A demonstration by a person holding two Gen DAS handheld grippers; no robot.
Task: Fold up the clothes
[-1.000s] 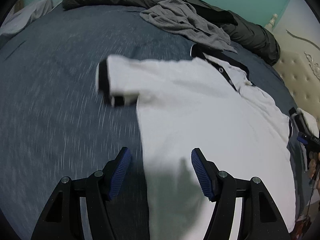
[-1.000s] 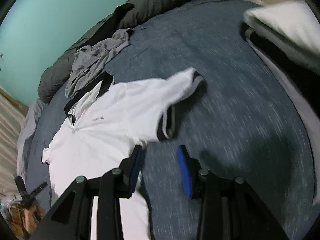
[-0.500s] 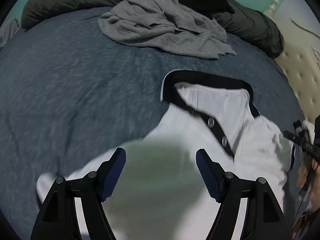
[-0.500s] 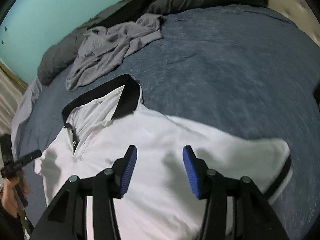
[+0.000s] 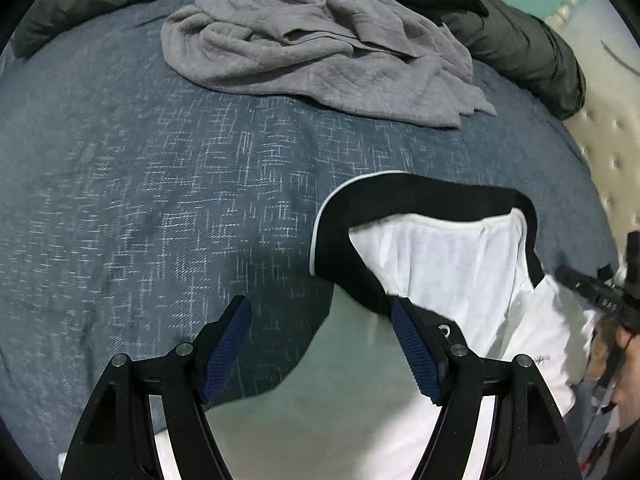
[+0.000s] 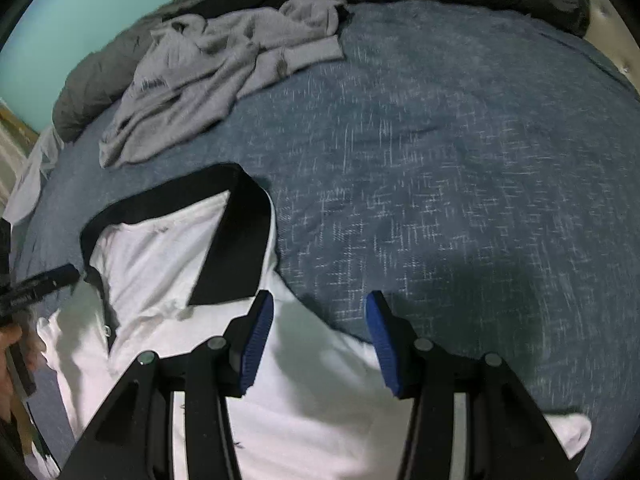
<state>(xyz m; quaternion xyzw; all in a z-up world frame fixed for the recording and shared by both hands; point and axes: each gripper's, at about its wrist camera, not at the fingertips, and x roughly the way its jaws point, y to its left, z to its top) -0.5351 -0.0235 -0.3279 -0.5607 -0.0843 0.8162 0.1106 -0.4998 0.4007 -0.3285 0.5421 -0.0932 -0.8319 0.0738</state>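
Note:
A white polo shirt (image 5: 452,264) with a black collar (image 5: 424,196) lies flat on the blue bedspread. My left gripper (image 5: 322,312) is open over the shirt's left shoulder edge, just beside the collar, with nothing between its blue pads. In the right wrist view the same shirt (image 6: 160,256) and its black collar (image 6: 236,240) fill the lower left. My right gripper (image 6: 320,312) is open above the other shoulder edge, with white cloth and bedspread showing between the pads. Each gripper appears at the far edge of the other's view.
A crumpled grey garment (image 5: 320,44) lies beyond the collar, also seen as the grey garment (image 6: 216,68). A dark duvet (image 5: 520,36) is bunched along the far side of the blue bedspread (image 5: 140,184). A tufted headboard (image 5: 608,152) stands at the right.
Both grippers have moved forward along the shirt from its body and sleeves up to the shoulders beside the collar. They stay open. The shirt has not shifted.

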